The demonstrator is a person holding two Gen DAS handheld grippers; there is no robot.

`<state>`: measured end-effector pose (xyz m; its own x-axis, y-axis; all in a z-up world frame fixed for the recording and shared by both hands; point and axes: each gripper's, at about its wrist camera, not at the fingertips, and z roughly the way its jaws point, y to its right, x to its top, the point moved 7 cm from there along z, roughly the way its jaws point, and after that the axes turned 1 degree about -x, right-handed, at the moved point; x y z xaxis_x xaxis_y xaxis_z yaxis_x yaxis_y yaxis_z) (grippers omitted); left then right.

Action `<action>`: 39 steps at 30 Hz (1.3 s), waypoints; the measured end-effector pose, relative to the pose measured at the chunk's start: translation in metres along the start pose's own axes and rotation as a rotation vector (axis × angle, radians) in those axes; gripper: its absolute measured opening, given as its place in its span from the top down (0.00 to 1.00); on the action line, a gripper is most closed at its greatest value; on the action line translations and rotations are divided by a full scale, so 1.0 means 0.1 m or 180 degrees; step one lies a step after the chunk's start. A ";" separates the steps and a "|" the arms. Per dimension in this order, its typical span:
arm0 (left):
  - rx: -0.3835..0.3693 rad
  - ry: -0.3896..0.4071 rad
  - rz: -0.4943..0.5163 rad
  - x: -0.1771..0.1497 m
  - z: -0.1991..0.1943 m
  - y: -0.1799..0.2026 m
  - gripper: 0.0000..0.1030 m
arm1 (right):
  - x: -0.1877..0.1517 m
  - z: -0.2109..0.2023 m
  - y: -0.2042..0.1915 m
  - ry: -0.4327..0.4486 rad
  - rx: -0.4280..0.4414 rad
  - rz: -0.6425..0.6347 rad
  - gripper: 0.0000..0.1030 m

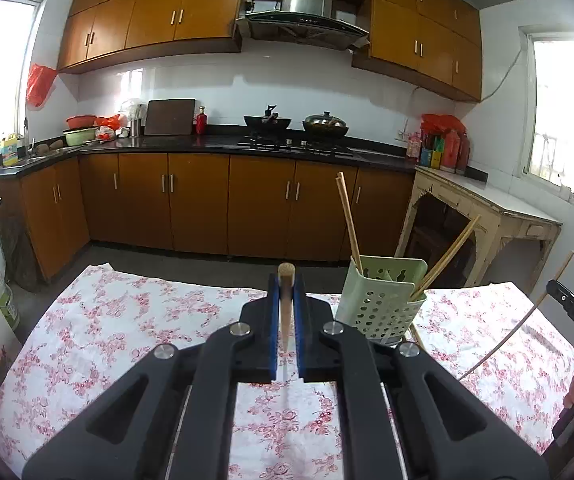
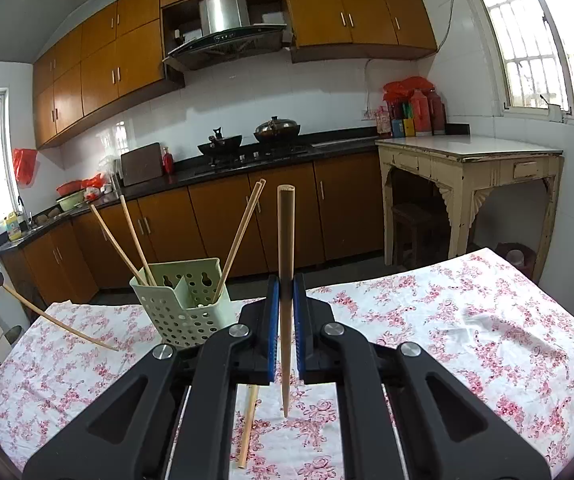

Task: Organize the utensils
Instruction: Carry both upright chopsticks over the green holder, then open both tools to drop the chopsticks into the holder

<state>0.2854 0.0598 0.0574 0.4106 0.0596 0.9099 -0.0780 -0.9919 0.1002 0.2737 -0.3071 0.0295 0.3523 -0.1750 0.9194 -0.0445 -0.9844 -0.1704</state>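
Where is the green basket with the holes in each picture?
Left wrist view: the green basket stands right of centre on the flowery tablecloth, just right of the left claw.
Right wrist view: the green basket stands left of centre, just left of the right claw.
Shared landmark: the steel range hood on the far wall.
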 end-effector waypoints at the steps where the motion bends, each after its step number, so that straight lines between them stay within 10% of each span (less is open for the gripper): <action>1: -0.0009 -0.0015 0.0015 0.01 0.01 0.02 0.93 | 0.00 0.00 0.00 -0.0011 0.0002 -0.0004 0.93; 21: -0.0602 0.0146 0.0283 1.63 -0.03 0.94 0.93 | 1.20 0.11 -0.82 0.0486 0.0539 -0.0106 0.93; 39: -0.0684 -0.0541 0.0289 1.17 0.97 1.04 0.93 | 0.79 0.98 -1.07 -0.0046 0.0629 -0.0139 0.93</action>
<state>0.4133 -0.0468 0.1355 0.5380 -0.0659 0.8404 -0.3048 -0.9447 0.1210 0.3977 -0.2135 0.0856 0.3632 -0.1307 0.9225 0.1549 -0.9679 -0.1981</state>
